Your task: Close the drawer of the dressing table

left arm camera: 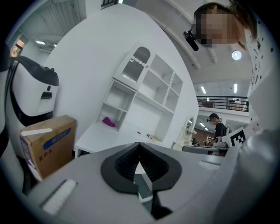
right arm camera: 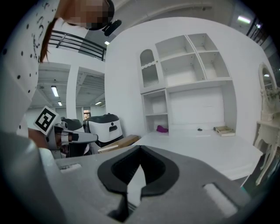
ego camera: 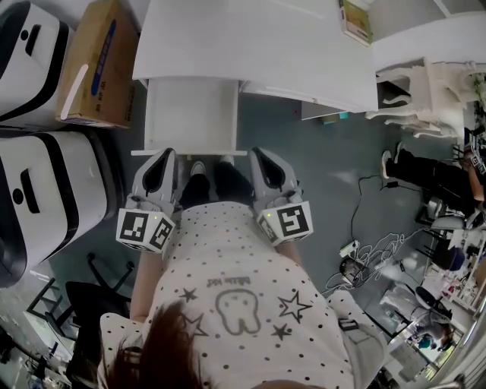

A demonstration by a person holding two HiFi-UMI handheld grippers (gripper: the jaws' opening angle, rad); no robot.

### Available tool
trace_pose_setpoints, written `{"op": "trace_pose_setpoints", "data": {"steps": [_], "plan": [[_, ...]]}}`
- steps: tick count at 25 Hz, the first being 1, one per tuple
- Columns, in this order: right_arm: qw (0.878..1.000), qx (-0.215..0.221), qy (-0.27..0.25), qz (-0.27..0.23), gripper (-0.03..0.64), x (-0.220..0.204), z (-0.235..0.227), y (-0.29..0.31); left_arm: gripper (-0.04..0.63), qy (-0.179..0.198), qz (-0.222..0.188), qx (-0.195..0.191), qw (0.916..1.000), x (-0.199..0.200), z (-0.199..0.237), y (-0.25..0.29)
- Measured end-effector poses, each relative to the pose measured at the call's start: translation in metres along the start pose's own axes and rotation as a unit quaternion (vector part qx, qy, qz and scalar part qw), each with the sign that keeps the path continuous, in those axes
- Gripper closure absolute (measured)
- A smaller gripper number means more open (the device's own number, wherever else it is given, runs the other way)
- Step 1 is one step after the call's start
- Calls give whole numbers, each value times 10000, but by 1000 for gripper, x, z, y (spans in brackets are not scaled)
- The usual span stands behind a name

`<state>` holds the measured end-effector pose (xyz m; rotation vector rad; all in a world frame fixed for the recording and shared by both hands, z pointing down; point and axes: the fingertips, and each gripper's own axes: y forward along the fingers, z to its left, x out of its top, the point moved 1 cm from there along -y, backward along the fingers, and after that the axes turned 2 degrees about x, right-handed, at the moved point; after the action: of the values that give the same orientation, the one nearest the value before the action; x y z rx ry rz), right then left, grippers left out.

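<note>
- White flat-topped dressing table [ego camera: 250, 45]: 1 flat, pale, book-like thing [ego camera: 355, 20] lies near the back right of the top, 1 small dark item [right arm camera: 199, 129] to its left, and 1 purple lump [right arm camera: 162, 129] at the back left, inside an open cubby.
- Grey floor [ego camera: 319, 167]: 1 brown cardboard box [ego camera: 99, 64] stands just left of the table; tangled white cables [ego camera: 372, 258] lie well to the right.

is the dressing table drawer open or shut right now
Open. In the head view the white drawer sticks well out past the front edge of the white dressing table, toward the person standing before it.
</note>
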<state>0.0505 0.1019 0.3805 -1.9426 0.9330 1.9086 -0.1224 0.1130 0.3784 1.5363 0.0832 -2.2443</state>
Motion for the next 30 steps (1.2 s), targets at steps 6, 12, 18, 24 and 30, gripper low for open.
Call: {"op": "trace_pose_setpoints", "data": {"steps": [6, 12, 18, 24, 30], "plan": [[9995, 280, -107, -12, 621, 9, -25, 5, 600, 192, -232, 403, 9987, 11, -3, 11], [9985, 484, -258, -68, 621, 11, -50, 4, 600, 275, -501, 802, 9951, 7, -2, 13], [9967, 689, -424, -27, 621, 8, -65, 3, 600, 285, -515, 987, 9934, -4, -10, 17], [9953, 842, -475, 28, 621, 8, -72, 2, 600, 273, -420, 1138, 9922, -11, -15, 19], [9960, 767, -455, -20, 621, 11, -78, 5, 600, 509, 43, 1244, 9909, -37, -7, 17]]}}
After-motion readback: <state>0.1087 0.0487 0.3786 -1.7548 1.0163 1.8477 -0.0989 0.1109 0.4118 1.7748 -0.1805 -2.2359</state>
